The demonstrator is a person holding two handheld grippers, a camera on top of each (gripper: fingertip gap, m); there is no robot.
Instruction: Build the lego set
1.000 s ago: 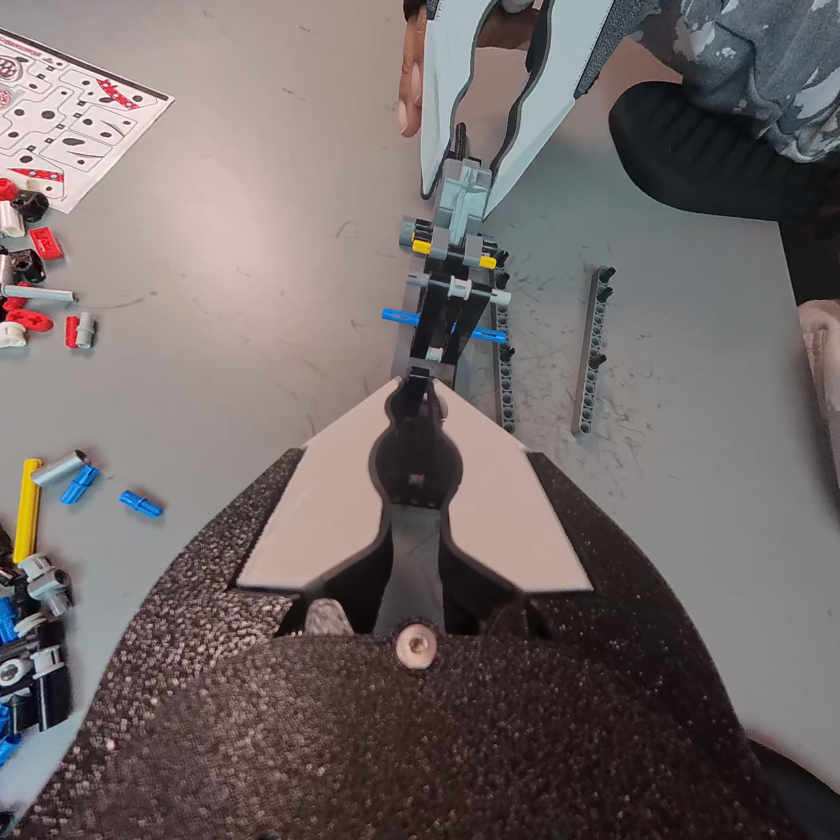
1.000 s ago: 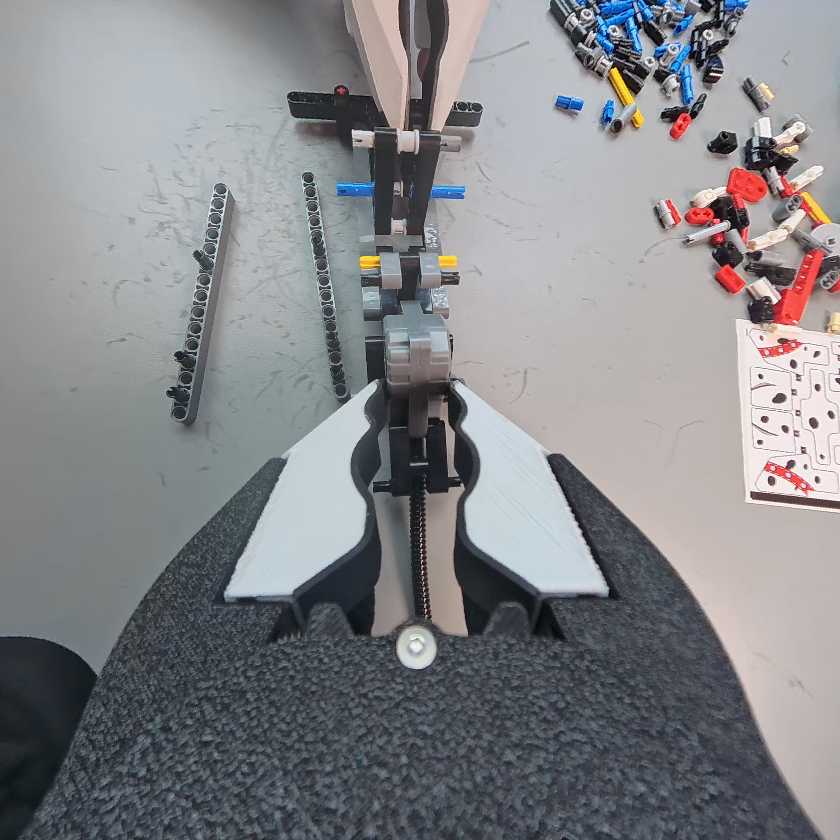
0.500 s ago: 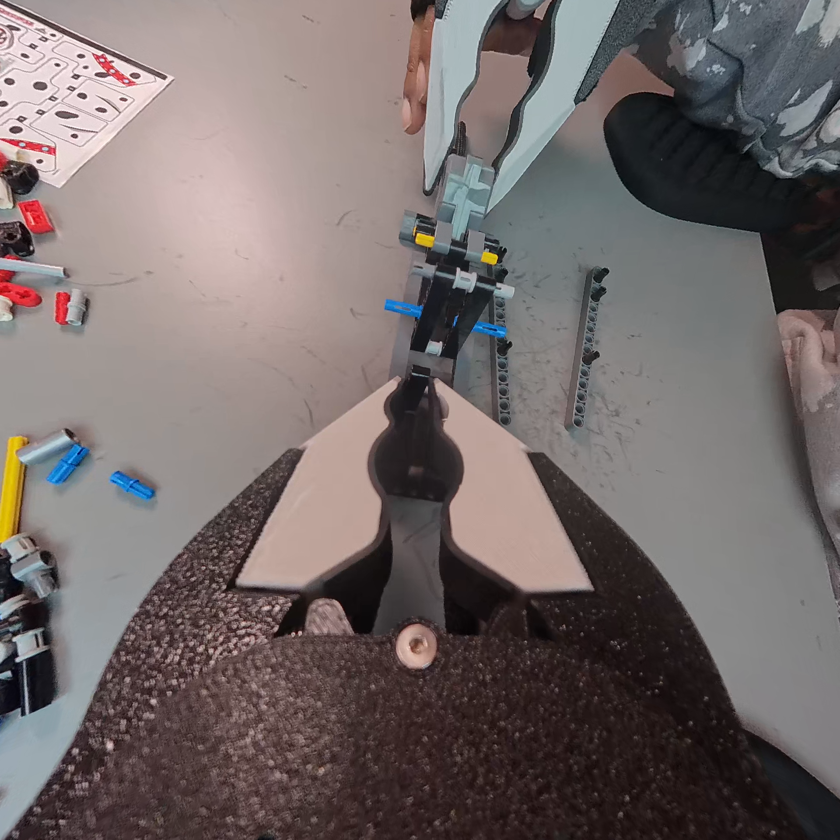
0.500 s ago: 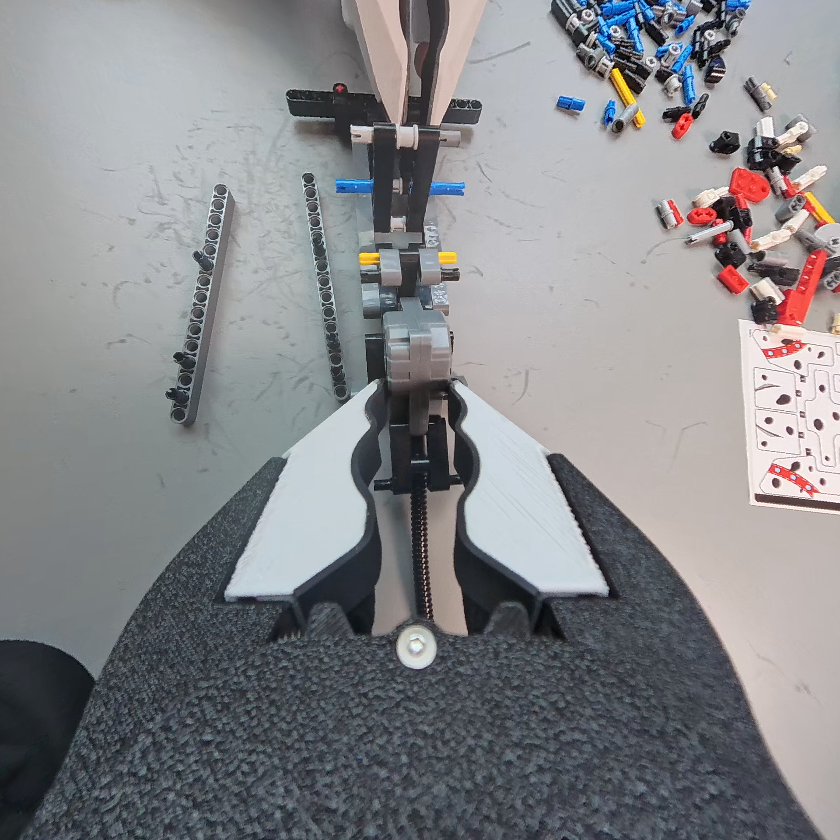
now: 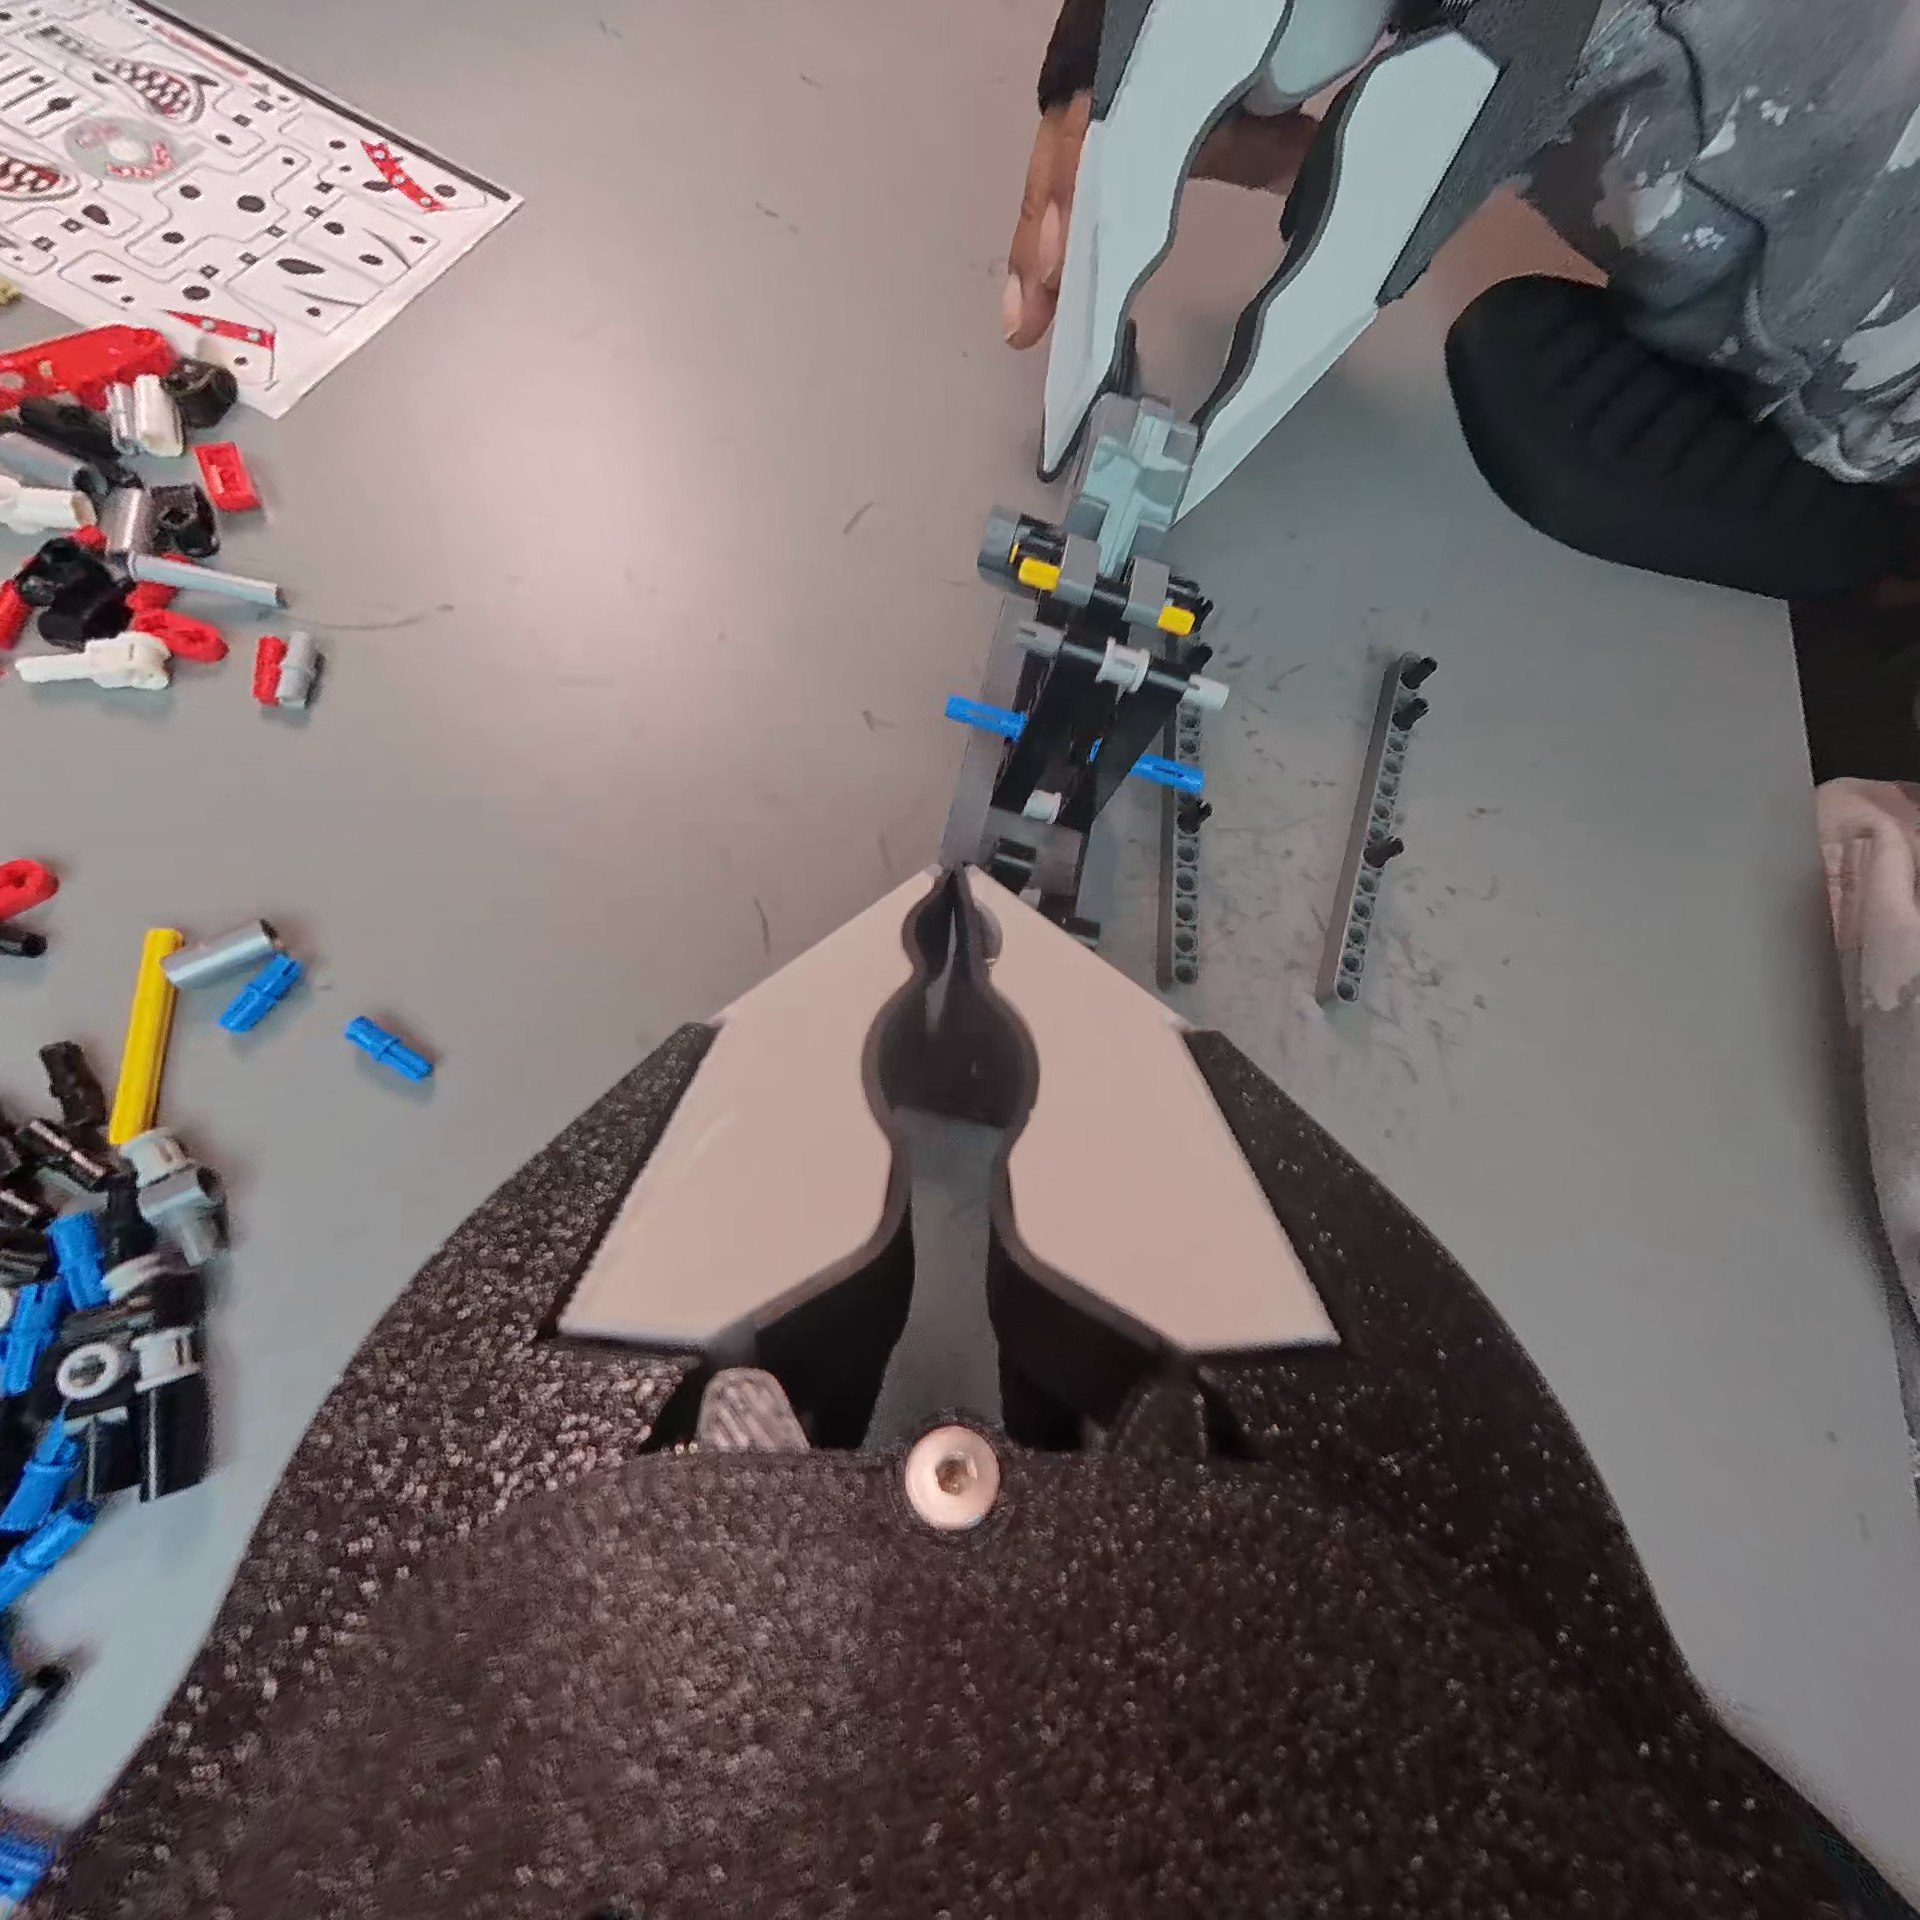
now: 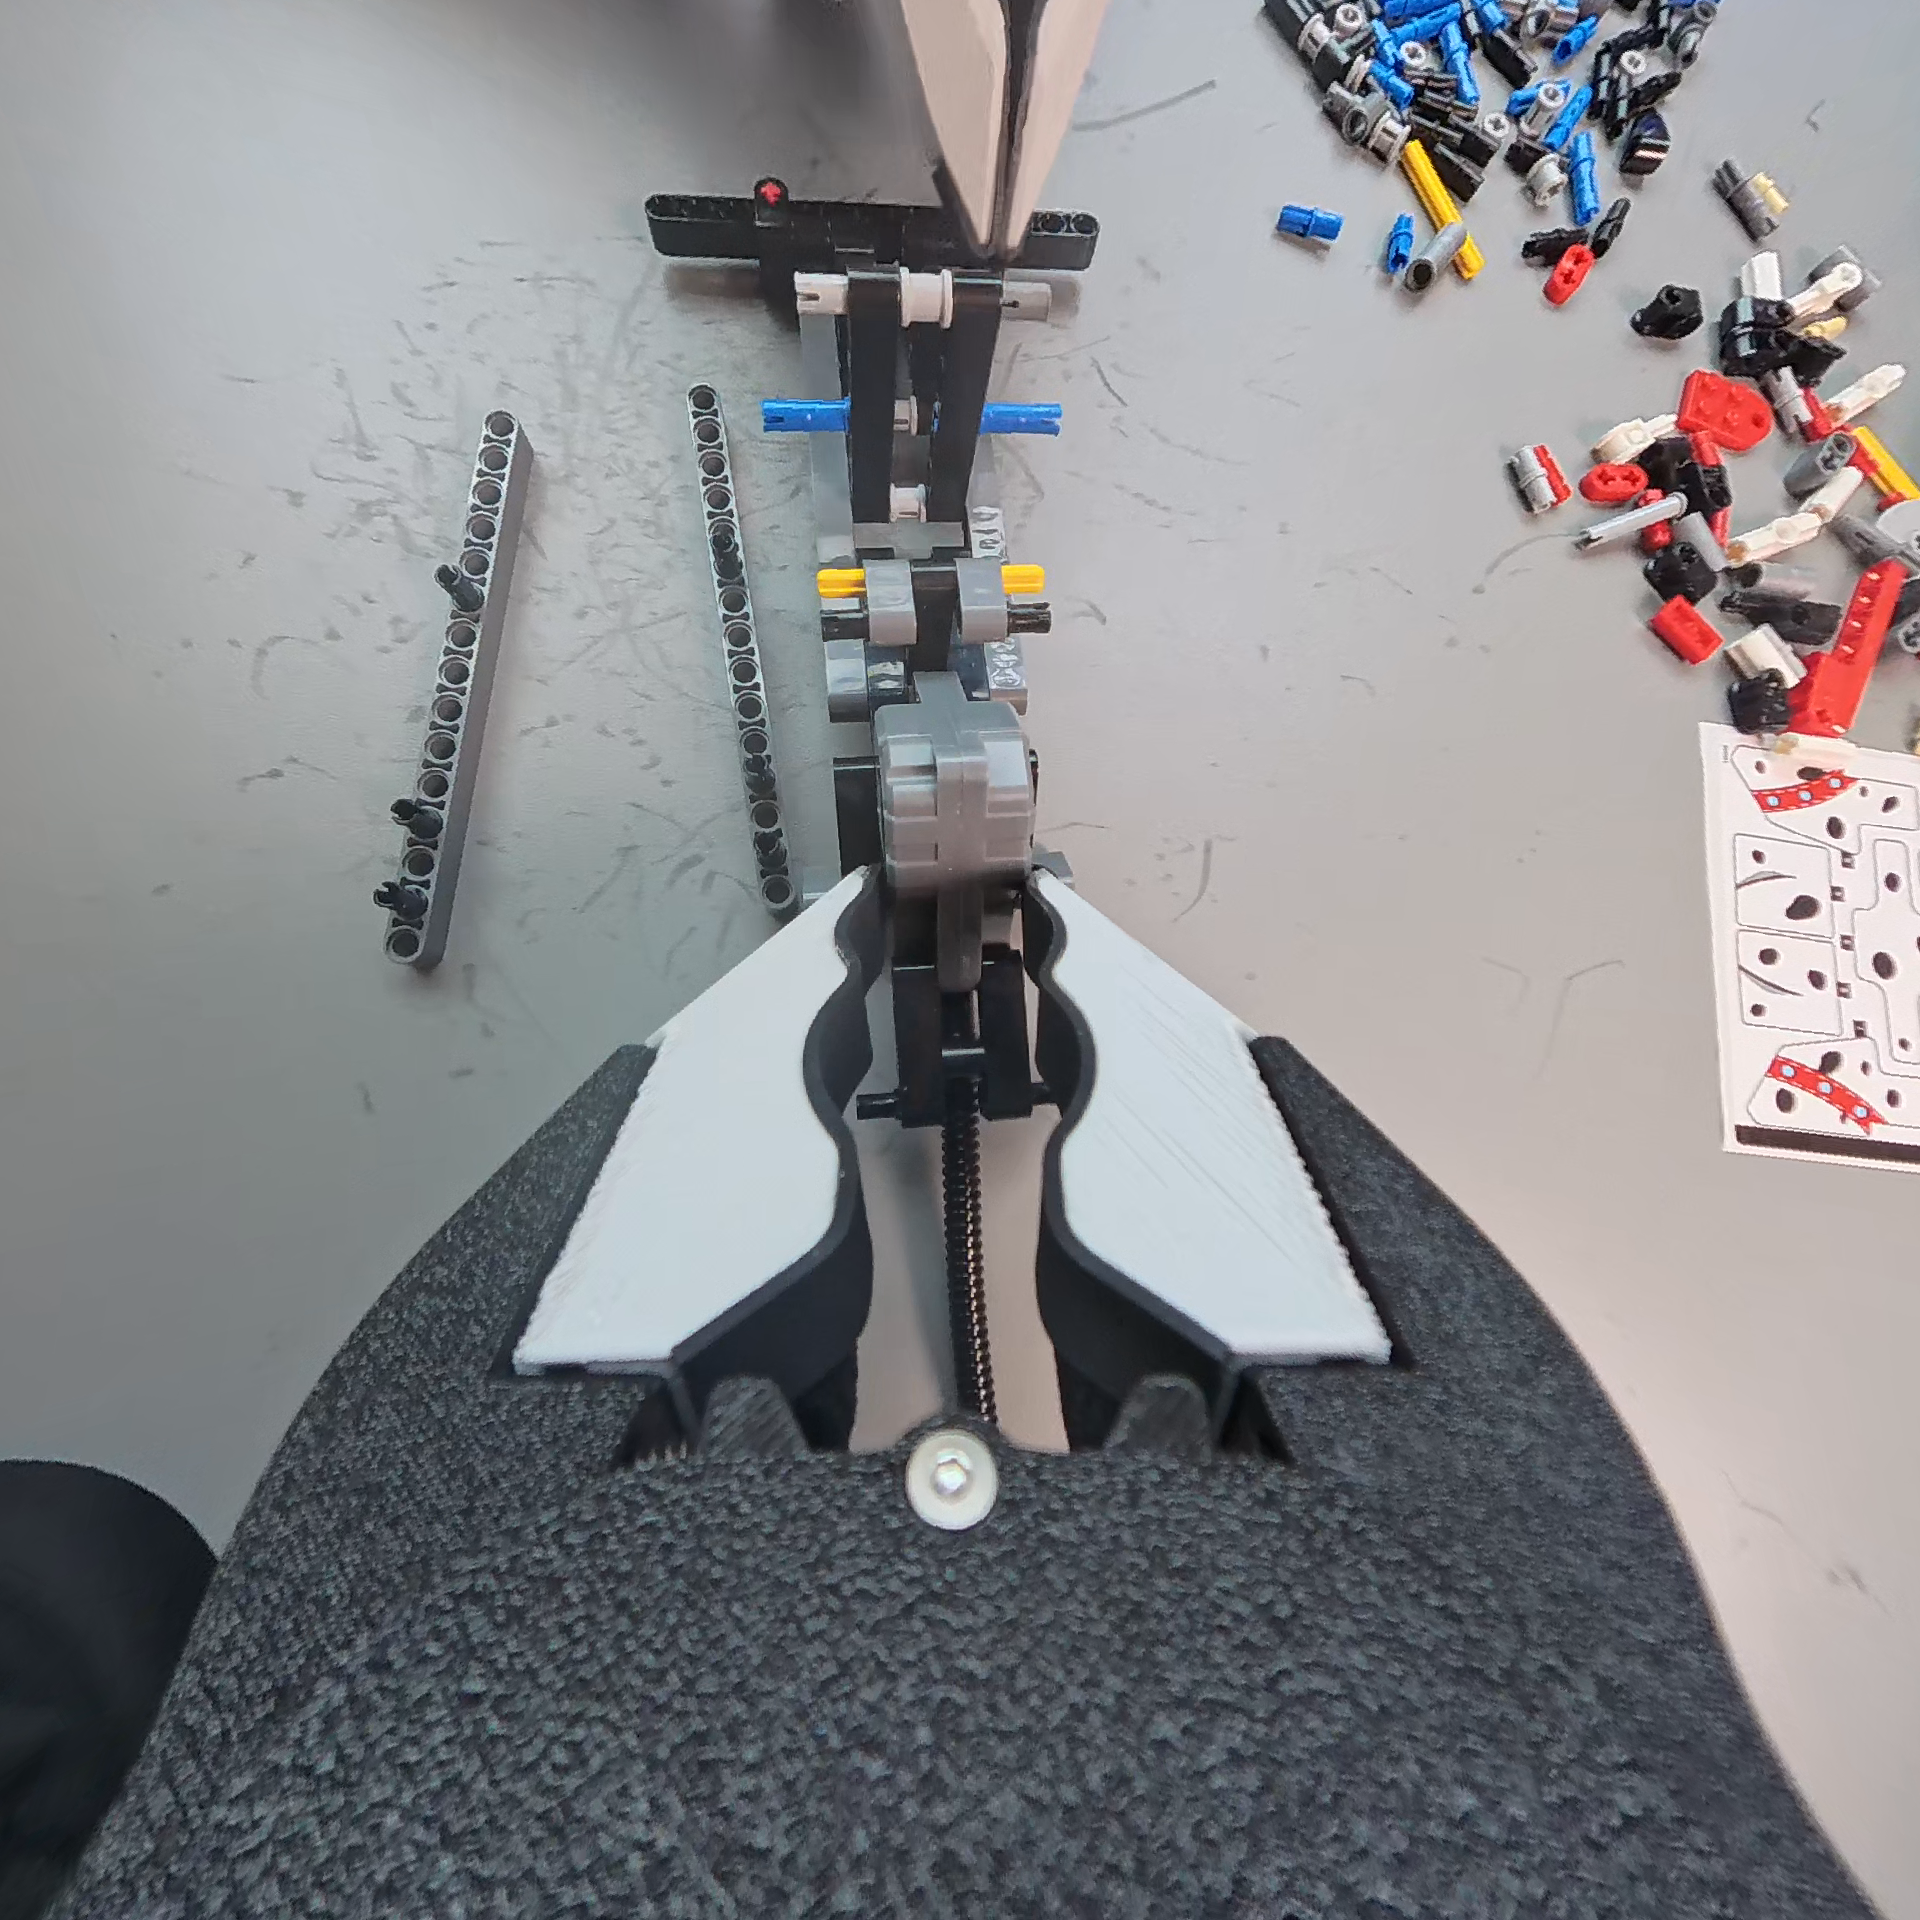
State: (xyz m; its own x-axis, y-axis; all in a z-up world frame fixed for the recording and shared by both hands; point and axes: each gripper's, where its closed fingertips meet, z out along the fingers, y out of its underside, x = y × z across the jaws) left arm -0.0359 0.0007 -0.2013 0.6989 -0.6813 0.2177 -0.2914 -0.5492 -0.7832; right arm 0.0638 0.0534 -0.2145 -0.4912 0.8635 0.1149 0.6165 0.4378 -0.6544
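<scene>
The long black-and-grey lego assembly with blue and yellow pins (image 6: 925,582) lies on the grey table (image 6: 1299,727) between both grippers. The right gripper (image 6: 951,883) clenches its near grey block end; the left gripper (image 5: 954,883) is pinched closed at its far end — on what, I cannot tell. Two grey perforated beams (image 6: 457,686) lie just left, loose coloured pieces (image 6: 1766,499) far right.

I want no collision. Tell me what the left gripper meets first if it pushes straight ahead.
The left gripper looks shut, tips right at the near end of the lego assembly, so it likely meets that first. Beyond it is the right gripper. Depth is unclear.
</scene>
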